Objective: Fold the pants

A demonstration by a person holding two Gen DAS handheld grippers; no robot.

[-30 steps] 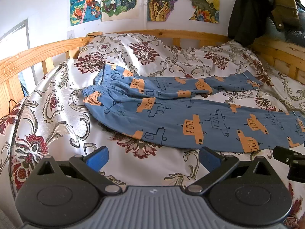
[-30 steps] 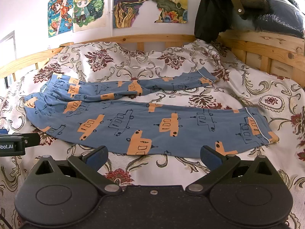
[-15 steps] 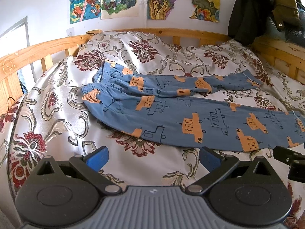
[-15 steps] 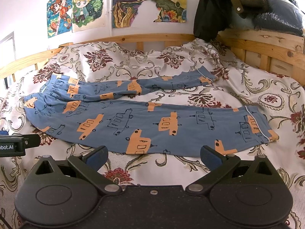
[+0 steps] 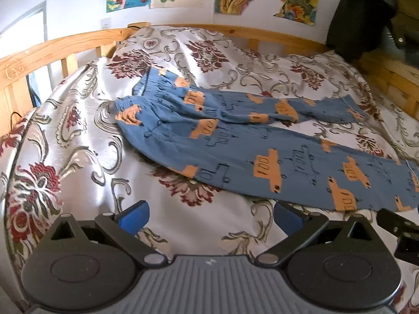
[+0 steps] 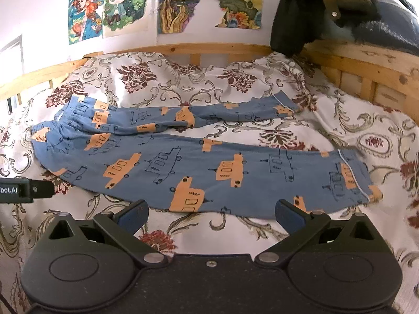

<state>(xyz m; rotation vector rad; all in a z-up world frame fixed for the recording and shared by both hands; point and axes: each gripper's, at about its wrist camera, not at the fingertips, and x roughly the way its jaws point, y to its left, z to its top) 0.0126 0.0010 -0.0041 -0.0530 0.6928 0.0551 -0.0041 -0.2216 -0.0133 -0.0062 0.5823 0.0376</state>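
White "bot.AI" lettering, cut off at frame edge, on left gripper [image 6: 26, 189]

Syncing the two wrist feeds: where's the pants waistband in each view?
Left wrist: waistband sits left of centre, upper half.
Right wrist: waistband lies at the far left, mid-height.
Shared landmark: the dark jacket hanging over the wooden bed rail, upper right in both.

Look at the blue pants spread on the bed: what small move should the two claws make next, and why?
Probably reach forward to the near leg. The pants lie flat and unfolded on the bedspread, legs apart. The left claw and right claw are open, empty and short of the cloth, so the left might take the waistband and the right the near cuff.
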